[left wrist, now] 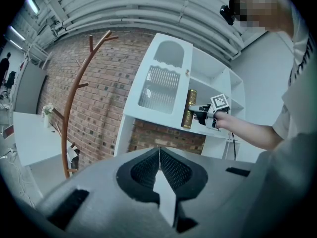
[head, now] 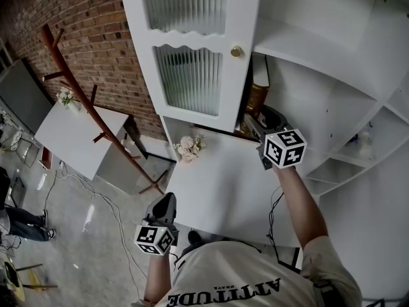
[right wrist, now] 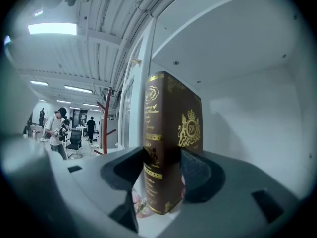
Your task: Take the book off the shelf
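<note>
Book [right wrist: 171, 148]: brown cover, gold ornament and lettering, upright in the open compartment of the white shelf [head: 300, 56]; centre of the right gripper view, upper middle of the head view, just right of the ribbed-glass cabinet door [head: 188, 75] with its brass knob [head: 236, 51]; whether its lower edge rests on the shelf board cannot be told. Right gripper [right wrist: 163, 177]: fingers set wide and pinching the book, one pad against the spine side, the other against the front cover; arm stretched up from lower right of the head view, marker cube [head: 284, 148] just below the book. Left gripper [left wrist: 159, 155]: fingers pressed together, nothing between them; held low at lower centre-left of the head view, well apart from the shelf. White table [head: 223, 190] below the shelf, small bunch of flowers [head: 190, 147] at its far left corner. Wooden coat stand [head: 83, 101] and brick wall [head: 96, 18] at upper left; second white table [head: 70, 136] at left.
</note>
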Motion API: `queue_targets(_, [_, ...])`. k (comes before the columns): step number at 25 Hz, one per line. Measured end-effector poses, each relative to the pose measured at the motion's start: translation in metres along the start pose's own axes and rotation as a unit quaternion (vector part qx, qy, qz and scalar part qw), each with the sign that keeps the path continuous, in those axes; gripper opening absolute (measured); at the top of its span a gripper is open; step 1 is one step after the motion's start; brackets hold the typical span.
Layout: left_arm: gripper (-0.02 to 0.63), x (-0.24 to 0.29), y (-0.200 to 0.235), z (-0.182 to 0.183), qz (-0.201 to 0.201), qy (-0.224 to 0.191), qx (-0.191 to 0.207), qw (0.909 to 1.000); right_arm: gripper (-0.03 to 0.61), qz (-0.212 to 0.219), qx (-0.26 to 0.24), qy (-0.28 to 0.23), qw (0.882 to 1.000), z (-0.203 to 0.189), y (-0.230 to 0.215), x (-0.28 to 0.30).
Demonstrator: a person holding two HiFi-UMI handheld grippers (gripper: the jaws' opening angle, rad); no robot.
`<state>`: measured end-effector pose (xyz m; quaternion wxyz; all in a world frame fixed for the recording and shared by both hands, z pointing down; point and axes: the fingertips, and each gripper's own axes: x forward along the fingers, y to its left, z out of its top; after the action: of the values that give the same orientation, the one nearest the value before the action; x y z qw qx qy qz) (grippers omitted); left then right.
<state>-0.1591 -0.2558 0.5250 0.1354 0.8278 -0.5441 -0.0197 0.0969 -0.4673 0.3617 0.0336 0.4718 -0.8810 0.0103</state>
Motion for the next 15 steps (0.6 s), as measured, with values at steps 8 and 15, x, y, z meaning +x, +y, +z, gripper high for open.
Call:
queue_targets(8, [0.026,0.0010,-0.0005,-0.0027,-0.003,0.006,-0.005,1.0000,0.245,-0.002,0.004,-0.014,1.000,-0.0002,0.0075,-0.0079])
queue_targets(15, [0.026,0.0031,0.0048,-0.0034,-0.001,0.008,-0.007,0.9999,0.250,-0.014,0.010,-0.021,1.000,-0.0011,0.0087,-0.0041])
